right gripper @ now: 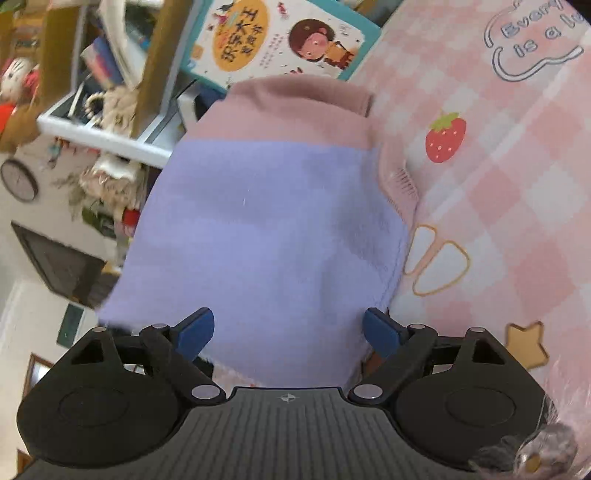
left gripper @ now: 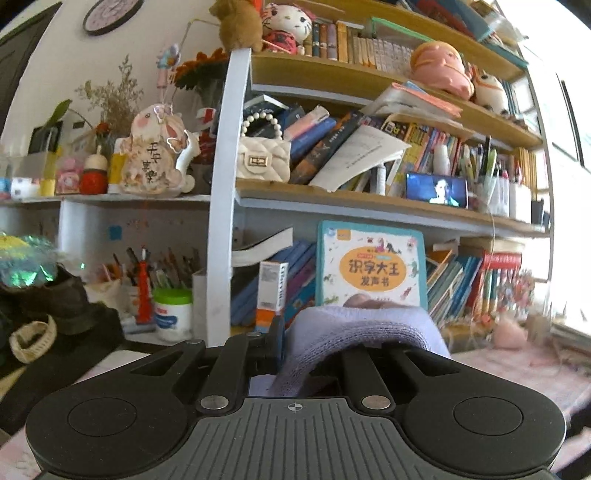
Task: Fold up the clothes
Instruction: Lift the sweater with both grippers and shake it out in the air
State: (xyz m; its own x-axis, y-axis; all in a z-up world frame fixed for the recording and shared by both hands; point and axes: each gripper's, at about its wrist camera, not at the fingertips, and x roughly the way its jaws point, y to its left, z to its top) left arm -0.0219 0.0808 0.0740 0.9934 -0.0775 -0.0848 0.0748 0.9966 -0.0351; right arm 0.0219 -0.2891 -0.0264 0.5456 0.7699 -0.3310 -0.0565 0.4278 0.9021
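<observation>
Clamping a thick fold of the soft lilac-and-pink knit garment (left gripper: 354, 332), the left tongs (left gripper: 295, 354) appear closed on it. The right tongs (right gripper: 288, 332) stand apart, the garment lying between them above the pink checked strawberry-print surface (right gripper: 498, 177).

bookshelf (left gripper: 369, 195) crammed | wall clock (left gripper: 110, 14) | window (left gripper: 569, 122) bright

1. One lilac-and-pink garment (right gripper: 266, 229) is showing in both views.
2. Two grippers are appearing: the left gripper (left gripper: 314, 350) and the right gripper (right gripper: 288, 332).
3. One teal children's book (left gripper: 371, 269) is standing by the shelves.
4. One wall clock (left gripper: 110, 13) is hanging.
5. One quilted cream handbag (left gripper: 263, 160) is sitting on a shelf.
6. One strawberry print (right gripper: 445, 137) is showing on the pink checked cloth (right gripper: 517, 206).
</observation>
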